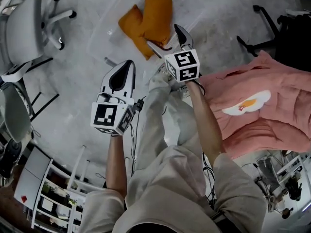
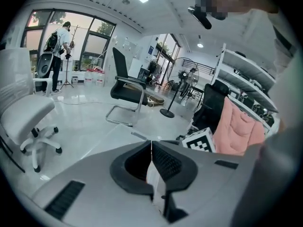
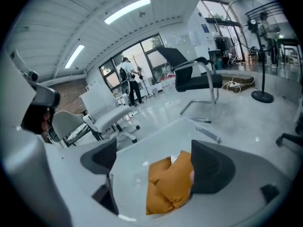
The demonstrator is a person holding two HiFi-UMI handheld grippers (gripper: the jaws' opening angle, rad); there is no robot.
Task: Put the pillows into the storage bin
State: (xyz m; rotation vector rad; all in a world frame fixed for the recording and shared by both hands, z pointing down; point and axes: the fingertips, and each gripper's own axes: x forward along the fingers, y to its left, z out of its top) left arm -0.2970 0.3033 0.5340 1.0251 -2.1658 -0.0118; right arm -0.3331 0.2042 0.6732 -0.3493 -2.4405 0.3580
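Observation:
Two orange pillows [image 1: 148, 23] lie together inside the clear storage bin [image 1: 104, 30] on the floor. My right gripper [image 1: 169, 40] is open above the bin's near side, and nothing sits between its widely spread jaws. In the right gripper view the orange pillows [image 3: 168, 186] show below and beyond the right gripper [image 3: 154, 148], inside the storage bin [image 3: 142, 136]. My left gripper [image 1: 121, 75] is shut and empty, hanging nearer to me and left of the bin; its jaws meet in the left gripper view [image 2: 151, 148]. A large pink pillow [image 1: 255, 106] with a fried-egg print lies to the right.
A white office chair [image 1: 29, 23] stands at the far left and a black chair base [image 1: 265, 30] at the upper right. White shelving [image 1: 53, 198] is at the lower left. The pink pillow [image 2: 236, 126] and a black chair [image 2: 125, 86] appear in the left gripper view.

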